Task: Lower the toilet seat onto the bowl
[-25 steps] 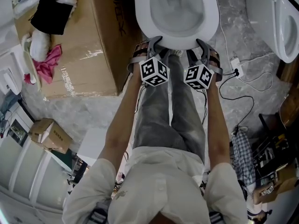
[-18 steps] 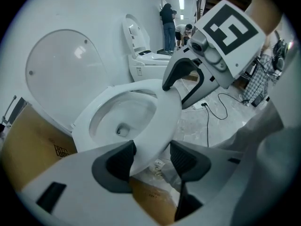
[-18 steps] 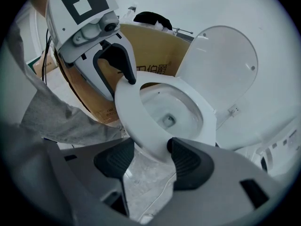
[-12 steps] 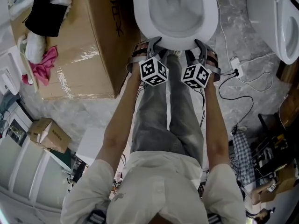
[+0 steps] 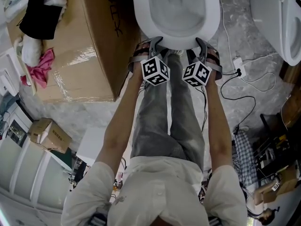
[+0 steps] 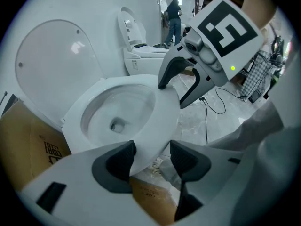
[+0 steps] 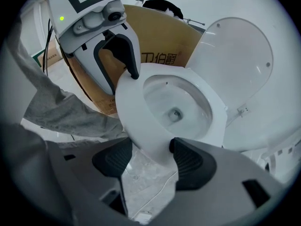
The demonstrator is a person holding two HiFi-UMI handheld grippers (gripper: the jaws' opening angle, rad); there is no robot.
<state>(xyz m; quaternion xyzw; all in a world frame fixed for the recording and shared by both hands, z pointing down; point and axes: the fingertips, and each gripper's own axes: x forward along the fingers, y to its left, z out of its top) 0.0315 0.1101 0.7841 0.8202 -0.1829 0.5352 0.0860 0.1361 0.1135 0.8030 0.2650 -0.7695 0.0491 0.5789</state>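
Since a second ago the right gripper [image 7: 150,157] has been spreading its jaws, while both grippers keep their place at the front edge of the toilet seat [image 5: 212,19]; the head view itself has drifted slightly. That view shows only the marker cubes, the forearms and the seat ring from above. The gripper views alone show the jaws. The right gripper's pads stand wide with the seat's front rim between them, not squeezing it. The left gripper [image 6: 151,157] is likewise spread. The rim lies against its left pad and clear of the other. The seat lies level over the bowl [image 6: 117,114]; whether it rests fully on it cannot be told. Both gripper views also show the lid [image 6: 51,65] standing upright behind, out of the head view.

A large cardboard box [image 5: 84,55] stands beside the toilet on a grey marbled floor [image 5: 244,13], with a pink cloth [image 5: 40,68] at its far side. A cable and plug [image 5: 237,65] lie by the person's right side, and a second toilet [image 5: 282,22] stands beyond. The left gripper view shows a person [image 6: 174,15] far off.
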